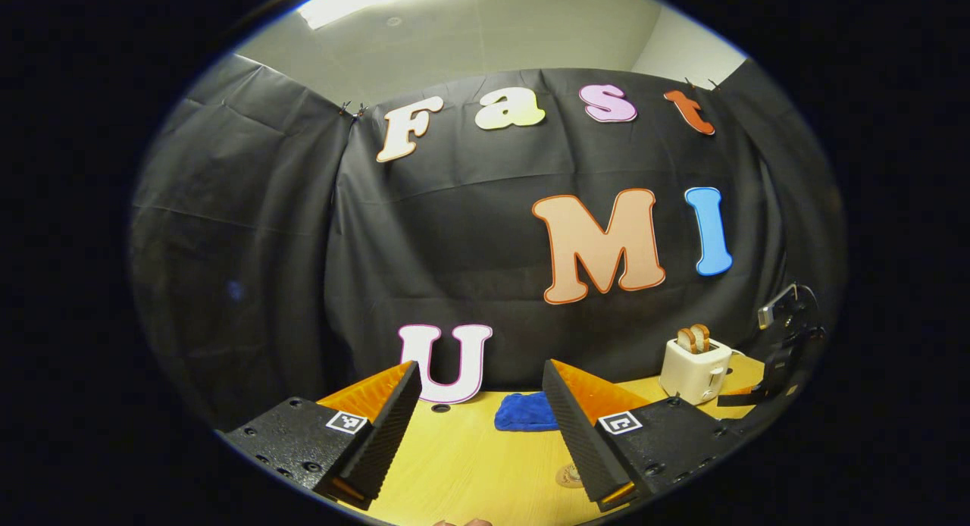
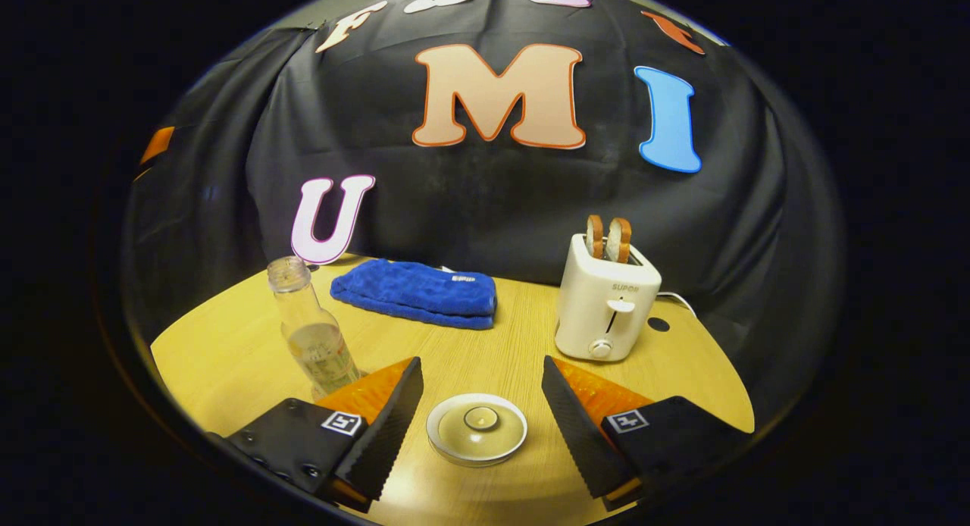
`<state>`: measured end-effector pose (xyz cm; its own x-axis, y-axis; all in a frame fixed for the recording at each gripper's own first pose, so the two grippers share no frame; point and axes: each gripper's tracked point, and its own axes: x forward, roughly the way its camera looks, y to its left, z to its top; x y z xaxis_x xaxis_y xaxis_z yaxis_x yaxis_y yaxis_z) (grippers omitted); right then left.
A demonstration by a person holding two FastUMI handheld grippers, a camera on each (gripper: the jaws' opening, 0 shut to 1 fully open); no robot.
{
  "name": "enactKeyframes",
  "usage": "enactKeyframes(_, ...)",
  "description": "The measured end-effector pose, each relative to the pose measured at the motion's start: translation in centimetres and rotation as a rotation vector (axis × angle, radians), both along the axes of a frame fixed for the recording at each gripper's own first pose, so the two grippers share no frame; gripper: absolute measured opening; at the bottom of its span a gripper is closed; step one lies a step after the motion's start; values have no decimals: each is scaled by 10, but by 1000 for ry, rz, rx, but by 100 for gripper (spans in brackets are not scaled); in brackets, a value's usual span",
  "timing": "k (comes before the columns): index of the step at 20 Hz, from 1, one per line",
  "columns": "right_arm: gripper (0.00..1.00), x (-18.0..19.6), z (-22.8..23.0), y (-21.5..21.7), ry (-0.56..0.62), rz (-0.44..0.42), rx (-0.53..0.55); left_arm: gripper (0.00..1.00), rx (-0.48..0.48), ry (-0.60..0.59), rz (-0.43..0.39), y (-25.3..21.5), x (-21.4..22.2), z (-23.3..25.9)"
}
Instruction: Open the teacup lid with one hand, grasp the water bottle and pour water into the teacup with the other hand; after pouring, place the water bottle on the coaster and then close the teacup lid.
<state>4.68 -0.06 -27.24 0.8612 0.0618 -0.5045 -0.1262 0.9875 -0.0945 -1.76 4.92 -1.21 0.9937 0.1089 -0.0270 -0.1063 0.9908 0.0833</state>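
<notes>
the table [image 2: 227, 344] carries everything, a pale wooden top backed by black cloth. largest on it is the toaster [image 2: 606, 306] at the right rear, with two slices of bread [image 2: 606, 238] standing in its slots; it plays no part in the job and seems parked out of the way. next is the folded blue towel [image 2: 417, 292] against the back wall, also idle.

the water bottle [image 2: 311, 333] stands upright at the left, cap off and partly filled, so it is ready to pour once grasped. the teacup [image 2: 477, 429] sits near the front edge with its lid [image 2: 480, 417] on, knob up, which suggests the opening step is not yet done.

the right gripper [image 2: 481, 408] hovers with its fingers spread wide either side of the cup, touching nothing, lined up as if to come down on the lid knob. the left gripper [image 1: 481, 412] is likewise released and empty, held above bare table, probably waiting its turn for the bottle. in the left gripper view a small round thing [image 1: 568, 477] by the right finger may be the coaster; i cannot tell.
</notes>
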Motion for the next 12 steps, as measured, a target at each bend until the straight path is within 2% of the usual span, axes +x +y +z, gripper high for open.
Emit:
enactKeyframes(6, 100, -3, -30, -3, 63, 9, -33, 94, -2, 19, 14, 4, -2, -5)
enactKeyframes(10, 89, -5, -43, -3, 88, 21, -59, 92, -1, 21, 21, 6, -4, -5)
enactKeyframes(11, 82, -5, -46, -4, 94, 22, -62, 94, -1, 22, 22, 6, -4, -4)
enactKeyframes(12, 80, -6, -48, -4, 102, 24, -65, 92, 0, 20, 25, 6, -5, -5)
